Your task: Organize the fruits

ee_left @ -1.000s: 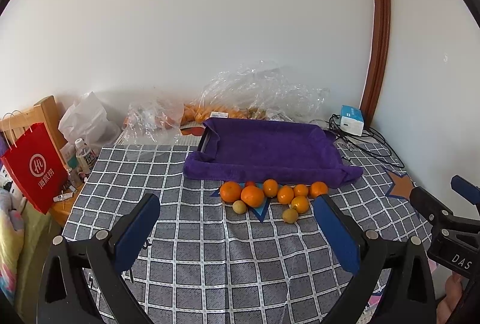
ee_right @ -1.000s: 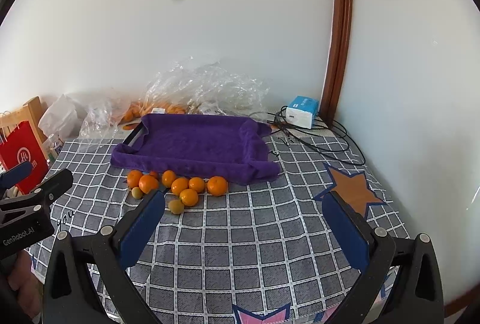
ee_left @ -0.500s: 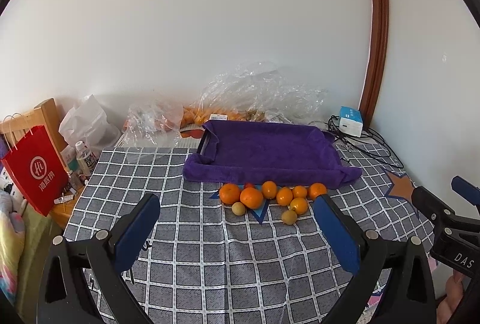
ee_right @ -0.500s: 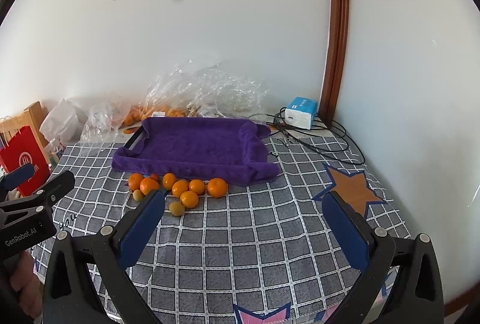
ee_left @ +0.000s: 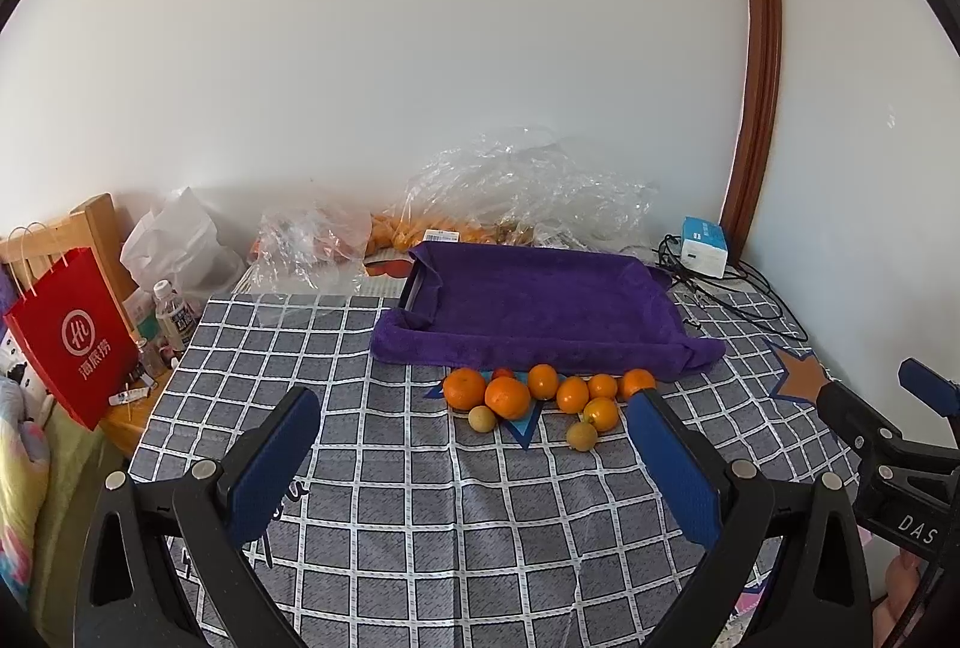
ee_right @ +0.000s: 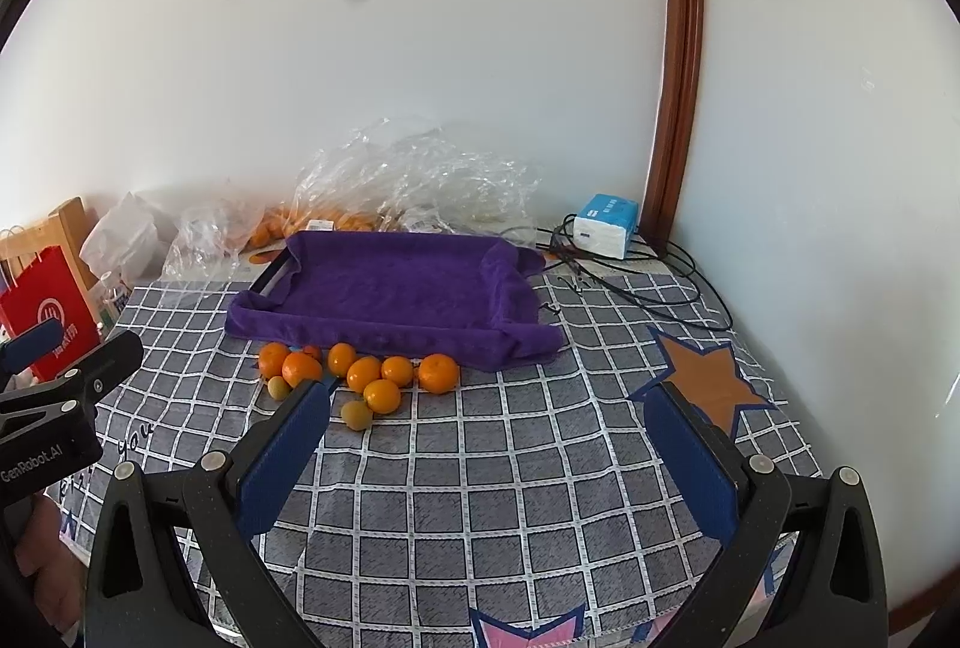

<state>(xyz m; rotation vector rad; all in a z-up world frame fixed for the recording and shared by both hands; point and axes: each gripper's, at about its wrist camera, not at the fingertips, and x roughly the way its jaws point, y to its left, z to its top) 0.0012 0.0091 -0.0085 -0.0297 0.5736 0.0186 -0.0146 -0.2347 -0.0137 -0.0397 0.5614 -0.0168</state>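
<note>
Table with grey checked cloth: a cluster of oranges and two small yellowish fruits lies just in front of a tray draped with a purple towel, toward the table's far edge. Left gripper and right gripper hover over the near edge, jaws spread wide, holding nothing. Clear plastic bags and a blue-and-white box sit along the far edge.

A table under a grey checked cloth fills the lower frame. At centre lies a tray draped in a purple towel, with oranges clustered just below it. Clear plastic bags sit above; a white-and-blue box and cables lie right.
</note>
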